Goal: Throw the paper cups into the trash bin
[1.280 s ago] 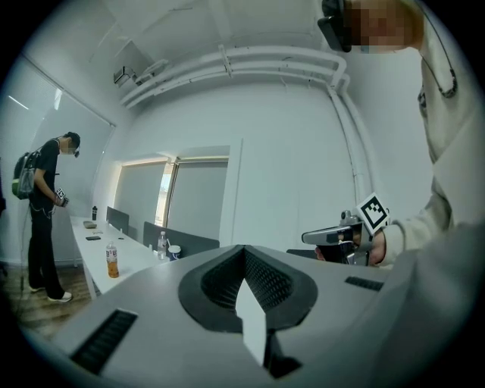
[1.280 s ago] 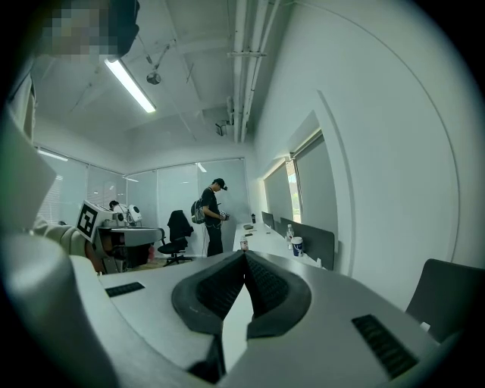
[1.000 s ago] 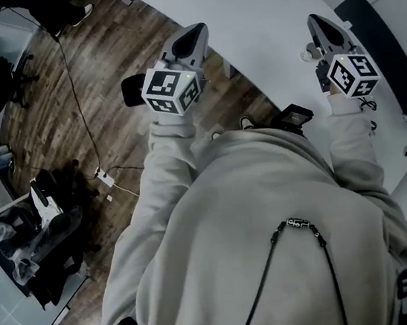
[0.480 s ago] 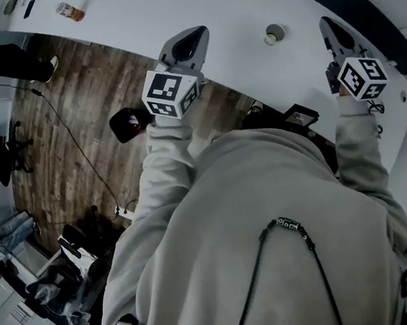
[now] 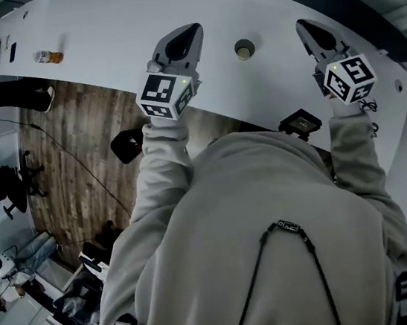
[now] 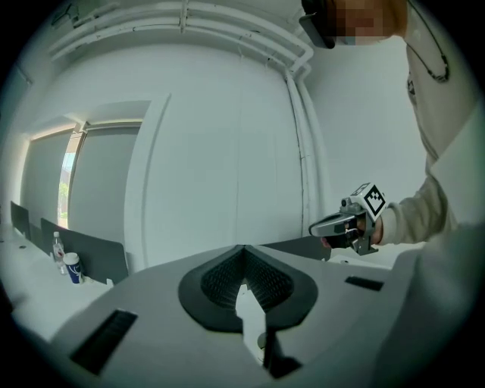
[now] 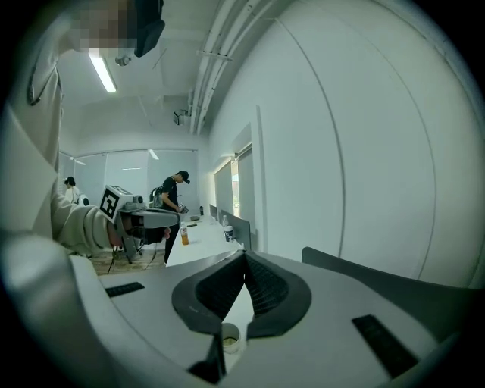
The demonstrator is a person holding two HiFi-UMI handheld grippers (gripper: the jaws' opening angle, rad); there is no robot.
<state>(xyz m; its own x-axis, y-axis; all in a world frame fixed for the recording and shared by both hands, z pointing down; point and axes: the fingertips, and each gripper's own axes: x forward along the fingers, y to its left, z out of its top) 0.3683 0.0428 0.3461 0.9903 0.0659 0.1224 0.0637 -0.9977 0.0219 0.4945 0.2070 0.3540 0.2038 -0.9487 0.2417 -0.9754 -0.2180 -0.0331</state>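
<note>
White table point(image 5: 96, 38), paper cup point(image 5: 245, 48) — upright, open-topped

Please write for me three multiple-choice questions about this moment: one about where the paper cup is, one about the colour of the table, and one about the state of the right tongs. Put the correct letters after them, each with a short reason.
1. Where is the paper cup?
A. On the table, between the left tongs and the right tongs
B. Inside a trash bin
C. Gripped in the left tongs

2. What colour is the table top?
A. Black
B. White
C. Red

3. In what state are the right tongs?
A. Wide open
B. Shut and empty
C. Shut on the paper cup

Answers:
1 A: the head view shows the cup standing on the table, apart from both tongs.
2 B: the surface around the cup is plain white.
3 B: the right gripper view shows the jaws meeting at their tips with nothing pinched.
</note>
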